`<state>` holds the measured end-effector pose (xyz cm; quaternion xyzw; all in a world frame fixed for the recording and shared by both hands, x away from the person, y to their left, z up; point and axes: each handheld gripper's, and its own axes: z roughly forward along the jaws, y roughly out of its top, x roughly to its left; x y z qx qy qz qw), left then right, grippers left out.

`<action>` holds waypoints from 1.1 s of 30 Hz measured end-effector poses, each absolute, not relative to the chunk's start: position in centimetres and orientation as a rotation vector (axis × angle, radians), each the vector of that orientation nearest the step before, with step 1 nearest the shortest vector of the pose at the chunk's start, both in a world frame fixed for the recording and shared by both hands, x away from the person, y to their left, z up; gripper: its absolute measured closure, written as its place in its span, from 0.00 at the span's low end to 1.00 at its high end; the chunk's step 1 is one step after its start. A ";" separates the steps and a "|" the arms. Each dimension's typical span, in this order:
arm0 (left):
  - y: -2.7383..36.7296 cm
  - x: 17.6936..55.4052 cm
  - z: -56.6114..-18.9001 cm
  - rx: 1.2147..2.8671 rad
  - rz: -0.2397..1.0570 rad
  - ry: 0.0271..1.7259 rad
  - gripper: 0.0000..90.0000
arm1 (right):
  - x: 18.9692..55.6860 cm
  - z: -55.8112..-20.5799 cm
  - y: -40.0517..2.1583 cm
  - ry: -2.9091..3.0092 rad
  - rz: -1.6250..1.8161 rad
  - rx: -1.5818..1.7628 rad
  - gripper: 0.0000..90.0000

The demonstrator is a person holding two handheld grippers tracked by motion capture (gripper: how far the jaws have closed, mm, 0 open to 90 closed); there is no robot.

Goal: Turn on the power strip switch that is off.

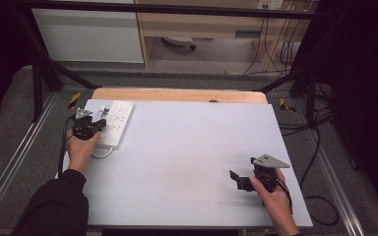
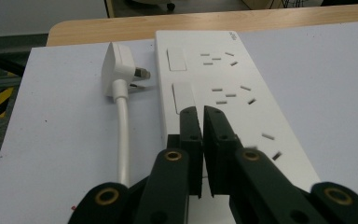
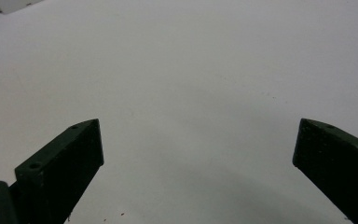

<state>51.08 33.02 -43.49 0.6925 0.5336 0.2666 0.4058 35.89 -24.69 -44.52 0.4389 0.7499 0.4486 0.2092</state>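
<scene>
Black jaws of the left claw (image 2: 200, 114) stand nearly pressed together, a thin slit between them and nothing pinched, their tips over the near rocker switch (image 2: 183, 97) of the white power strip (image 2: 242, 107). From the left gripper view I cannot tell whether the tips touch the switch. That strip is a long, flat, smooth plastic slab with rounded corners, two rectangular switches along one edge and groups of narrow slots across its face; it lies at the far left corner of the desk (image 1: 187, 162). Just beside it lies a white plug (image 2: 119, 70), wedge-shaped, with metal pins pointing at the strip's side but not inserted, and a round white cord (image 2: 122, 135) running back toward the claw. The desk is a matte pale sheet over a wooden top with a rounded light-wood edge. Well apart, at the near right, the right claw (image 3: 198, 154) is spread wide, its blocky jaws empty above the bare sheet.
</scene>
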 end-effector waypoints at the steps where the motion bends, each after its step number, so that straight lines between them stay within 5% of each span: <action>1: 33.0 51.1 -43.5 1.747 0.671 1.346 0.94 | 35.9 -44.5 -24.7 2.084 1.249 1.223 0.02; 15: 33.1 51.1 -43.4 1.723 0.662 1.367 0.81 | 35.9 -44.5 -24.7 2.086 1.247 1.220 0.02; 33: 32.8 50.6 -42.4 1.677 0.637 1.366 0.44 | 35.9 -44.5 -24.7 2.084 1.248 1.216 0.02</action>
